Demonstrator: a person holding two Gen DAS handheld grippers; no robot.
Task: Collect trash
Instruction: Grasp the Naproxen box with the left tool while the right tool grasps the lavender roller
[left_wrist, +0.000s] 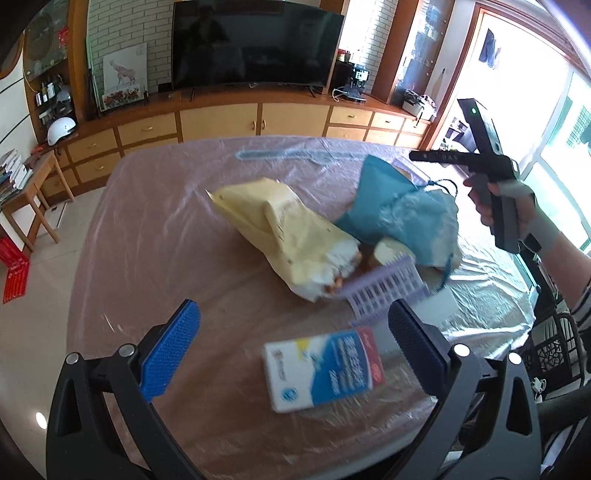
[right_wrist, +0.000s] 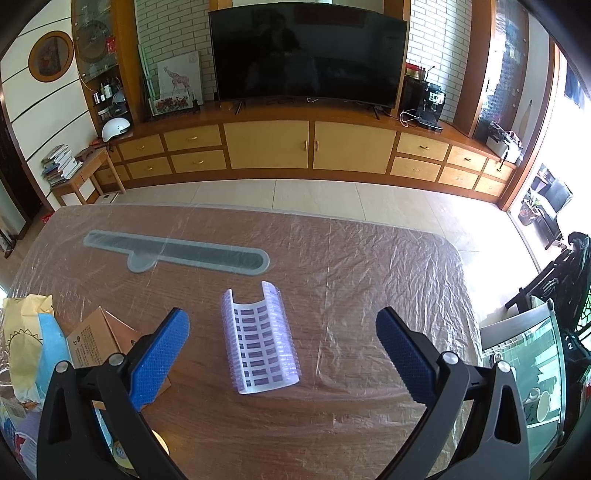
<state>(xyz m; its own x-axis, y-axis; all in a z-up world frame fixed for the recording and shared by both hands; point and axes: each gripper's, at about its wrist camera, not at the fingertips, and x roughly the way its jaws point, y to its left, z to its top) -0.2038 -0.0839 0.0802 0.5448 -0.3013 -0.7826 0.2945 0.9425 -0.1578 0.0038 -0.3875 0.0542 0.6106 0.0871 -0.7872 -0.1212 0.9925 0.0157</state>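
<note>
Hovering above the table (right_wrist: 369, 266), we hold both claws wide open, and neither has hold of anything. The left gripper (left_wrist: 295, 347) hangs over the white and blue carton (left_wrist: 321, 369), which lies between its fingers at about 6 o'clock of the left wrist view. The right gripper (right_wrist: 282, 347) points at the purple grid piece (right_wrist: 260, 339), lying alone near the middle of its view, well apart from the other trash.

What could go wrong, in our judgement: the table wears a thin plastic cover (right_wrist: 388, 251), wrinkled and shiny. If a finger comes down too low, it may catch this film and drag it, and then the light pieces would slide. The grid piece is curved and thin, so the pads may slip off it. The carton lies flat and slanted; a grip across the wide face may push it away instead of closing on it.

Counting the trash: one yellow paper bag (left_wrist: 280, 229) at 12 o'clock from the carton, one blue bag (left_wrist: 399, 214) at 1 o'clock, one carton, one brown cardboard box (right_wrist: 99, 339) at 9 o'clock in the right view. Of the purple grid pieces we see one in each view; we cannot tell if they are the same one.
</note>
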